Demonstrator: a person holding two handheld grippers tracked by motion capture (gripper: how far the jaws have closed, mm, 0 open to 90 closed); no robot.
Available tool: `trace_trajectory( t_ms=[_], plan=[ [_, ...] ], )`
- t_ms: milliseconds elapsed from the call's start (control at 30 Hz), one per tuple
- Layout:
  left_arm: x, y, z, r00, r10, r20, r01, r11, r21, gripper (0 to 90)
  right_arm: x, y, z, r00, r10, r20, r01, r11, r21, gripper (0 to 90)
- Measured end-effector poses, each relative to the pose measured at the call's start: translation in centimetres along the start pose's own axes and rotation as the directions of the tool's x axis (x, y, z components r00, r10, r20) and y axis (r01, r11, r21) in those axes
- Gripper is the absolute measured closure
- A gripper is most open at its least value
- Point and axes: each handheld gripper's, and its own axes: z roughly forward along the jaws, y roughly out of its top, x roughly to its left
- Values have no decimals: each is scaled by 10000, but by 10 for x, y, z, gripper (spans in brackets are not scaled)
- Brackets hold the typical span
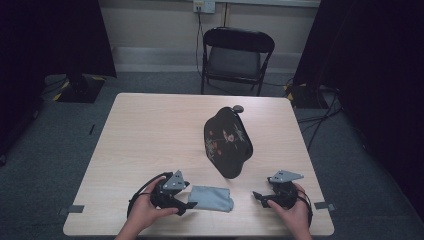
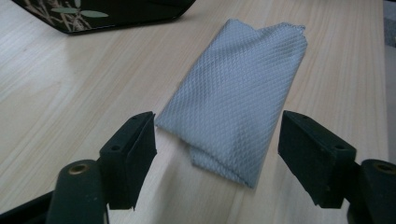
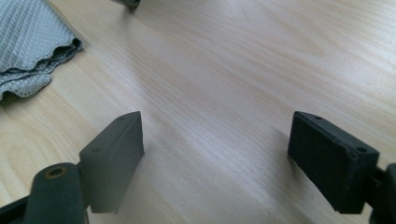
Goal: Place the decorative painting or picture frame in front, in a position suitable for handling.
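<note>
A folded grey mesh cloth [image 1: 211, 198] lies near the table's front edge, between the two hands. My left gripper [image 1: 190, 205] is open right beside the cloth's left end; in the left gripper view the cloth [image 2: 238, 98] lies between and just beyond the jaws of the left gripper [image 2: 217, 151], its near corner between them. My right gripper [image 1: 258, 196] rests open on bare wood to the right of the cloth, jaws pointing left; the right gripper [image 3: 217, 158] holds nothing, and the cloth's layered edge [image 3: 32, 51] shows at upper left. A black pouch with a flower print [image 1: 227, 141] lies mid-table.
The light wooden table [image 1: 150, 130] has tape marks at its front corners. A black folding chair [image 1: 235, 57] stands behind the far edge. Dark curtains and floor cables flank the table.
</note>
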Motion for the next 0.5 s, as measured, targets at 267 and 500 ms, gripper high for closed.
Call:
trace_trajectory(
  t_ms=[267, 500],
  plan=[
    [0, 0, 14, 9996, 283, 4, -283, 9992, 295, 317, 0, -2, 1, 10000, -39, -15, 39, 9997, -220, 164],
    [-6, 3, 25, 9985, 458, 286, -462, 9989, 102, 389, 0, -2, 1, 10000, -43, -12, 43, 9997, -222, 163]
  ],
)
